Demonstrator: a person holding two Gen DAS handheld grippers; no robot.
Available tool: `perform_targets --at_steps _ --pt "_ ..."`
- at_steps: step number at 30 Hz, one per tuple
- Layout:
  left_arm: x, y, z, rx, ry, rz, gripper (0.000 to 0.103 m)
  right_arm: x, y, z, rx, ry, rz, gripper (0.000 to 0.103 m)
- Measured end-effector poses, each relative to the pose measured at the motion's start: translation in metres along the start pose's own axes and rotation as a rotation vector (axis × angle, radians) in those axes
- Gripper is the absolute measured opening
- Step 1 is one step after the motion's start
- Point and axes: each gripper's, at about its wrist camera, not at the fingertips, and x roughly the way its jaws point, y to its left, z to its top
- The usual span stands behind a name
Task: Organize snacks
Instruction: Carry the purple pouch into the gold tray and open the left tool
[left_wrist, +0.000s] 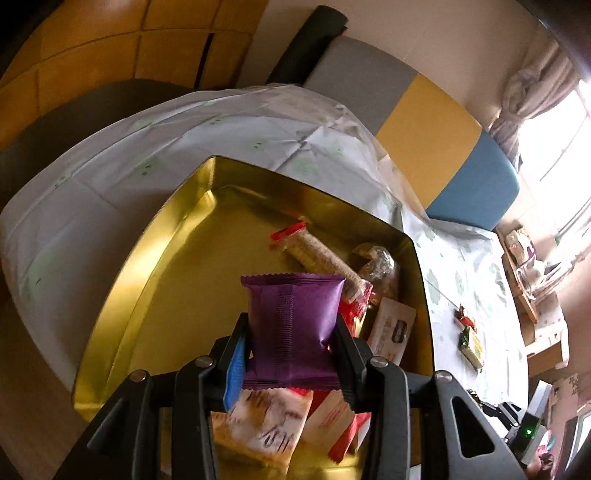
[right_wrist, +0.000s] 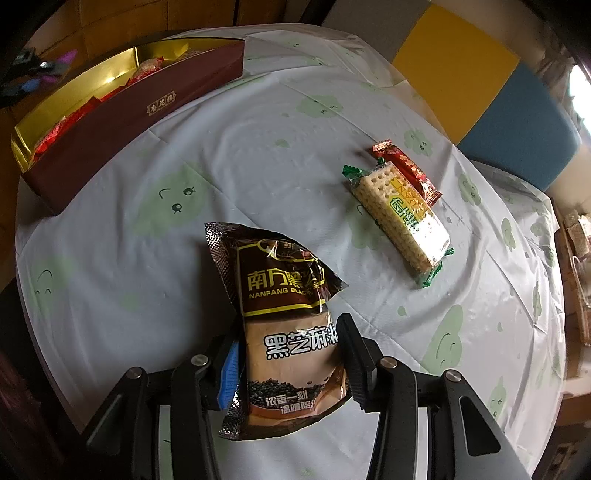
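Observation:
My left gripper (left_wrist: 291, 332) is shut on a purple snack packet (left_wrist: 293, 328) and holds it above the gold-lined box (left_wrist: 155, 258), which has several wrapped snacks along its right side. My right gripper (right_wrist: 291, 350) is shut on a brown black-sesame packet (right_wrist: 284, 325) just over the tablecloth. A green-ended cracker pack (right_wrist: 400, 216) and a red wrapped bar (right_wrist: 408, 170) lie on the table to the far right. The same box (right_wrist: 122, 110) shows dark red at the far left in the right wrist view.
The round table carries a pale cloth (right_wrist: 258, 147) with green cloud faces. Grey, yellow and blue panels (left_wrist: 432, 147) stand behind it. A cluttered shelf (left_wrist: 532, 280) stands at the right. Loose snacks (left_wrist: 469, 339) lie on the cloth right of the box.

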Motion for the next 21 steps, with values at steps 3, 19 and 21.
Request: perform_targets --at_steps 3,19,21 --pt "0.011 -0.008 0.005 0.019 0.001 0.005 0.042 0.000 0.000 0.000 -0.002 0.000 -0.003 0.048" --pt "0.045 -0.003 -0.001 0.055 0.079 0.089 0.046 0.000 0.001 0.001 -0.017 0.000 -0.017 0.052" --pt "0.038 -0.004 -0.005 0.066 0.063 0.106 0.046 0.000 0.000 0.001 -0.017 0.000 -0.022 0.054"
